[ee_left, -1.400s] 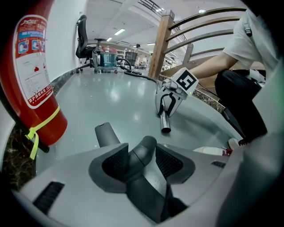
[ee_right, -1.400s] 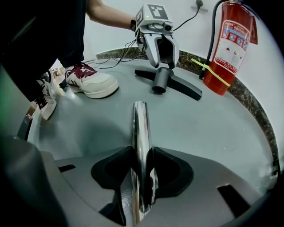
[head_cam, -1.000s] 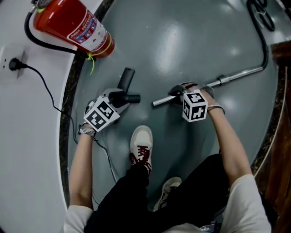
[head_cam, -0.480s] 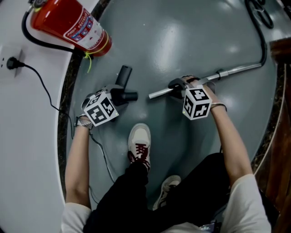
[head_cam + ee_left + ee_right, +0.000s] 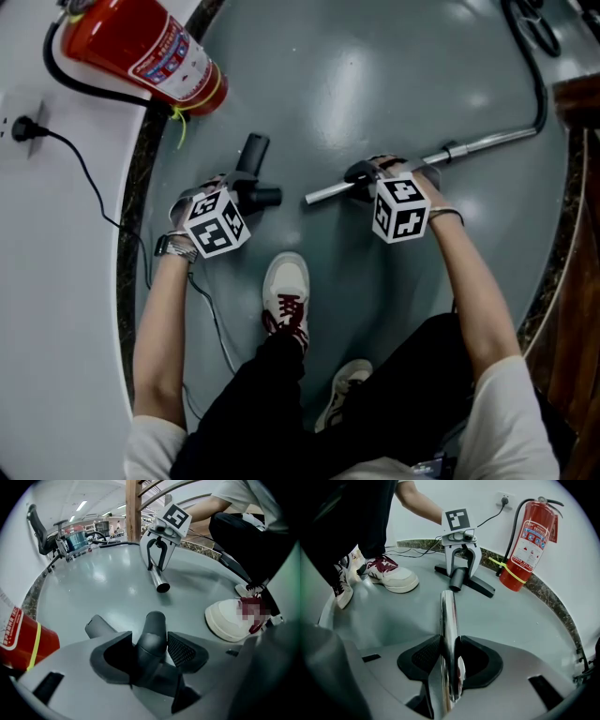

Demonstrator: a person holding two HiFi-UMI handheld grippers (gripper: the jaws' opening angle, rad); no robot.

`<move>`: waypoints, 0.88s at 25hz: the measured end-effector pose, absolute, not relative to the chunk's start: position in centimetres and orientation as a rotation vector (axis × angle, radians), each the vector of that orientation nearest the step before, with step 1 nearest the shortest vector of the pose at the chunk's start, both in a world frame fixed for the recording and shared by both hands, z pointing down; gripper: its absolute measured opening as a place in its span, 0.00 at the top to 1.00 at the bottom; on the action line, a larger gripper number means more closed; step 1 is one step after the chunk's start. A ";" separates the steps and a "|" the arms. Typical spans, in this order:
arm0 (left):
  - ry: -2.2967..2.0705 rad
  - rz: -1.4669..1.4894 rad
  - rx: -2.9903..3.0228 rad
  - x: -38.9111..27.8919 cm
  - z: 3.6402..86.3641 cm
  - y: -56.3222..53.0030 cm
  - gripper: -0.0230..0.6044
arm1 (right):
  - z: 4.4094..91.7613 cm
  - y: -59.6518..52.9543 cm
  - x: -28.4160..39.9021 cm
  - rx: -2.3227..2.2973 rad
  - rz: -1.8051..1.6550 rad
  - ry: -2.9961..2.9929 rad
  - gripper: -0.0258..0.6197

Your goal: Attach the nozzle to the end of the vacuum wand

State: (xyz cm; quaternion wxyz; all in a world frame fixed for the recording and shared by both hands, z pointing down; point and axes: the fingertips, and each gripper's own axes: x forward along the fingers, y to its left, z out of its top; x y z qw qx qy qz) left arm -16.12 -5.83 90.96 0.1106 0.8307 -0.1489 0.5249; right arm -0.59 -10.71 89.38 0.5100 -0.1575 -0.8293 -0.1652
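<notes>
- Grey glossy floor curves along a white wall, where a red fire extinguisher stands.
- Just out from the fire extinguisher's base, the black nozzle lies on the floor.
- The left claw has rolled and sunk over the nozzle. Its jaws have just been opening and now stand wide with the nozzle's neck between them, the pads not pressing as far as I can see.
- Farther from the fire extinguisher, beyond the nozzle, the chrome wand slants across the floor. The right claw has just been closing and grips it near its free end.
- That free end points back toward the nozzle but is apart from it. I judge the join not yet begun, since the left claw must first close on the neck.
</notes>
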 end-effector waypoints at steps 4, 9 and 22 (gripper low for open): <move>-0.427 1.583 2.458 -16.1 91.2 -6.0 0.59 | 89.1 -11.2 -0.8 -0.369 -0.404 -1.995 0.73; -0.405 1.636 2.483 -16.2 91.2 -5.8 0.60 | 88.7 -11.4 -1.0 -0.363 -0.407 -1.992 0.73; -0.431 1.623 2.476 -15.7 90.7 -5.7 0.63 | 87.6 -11.7 -1.1 -0.340 -0.413 -1.993 0.73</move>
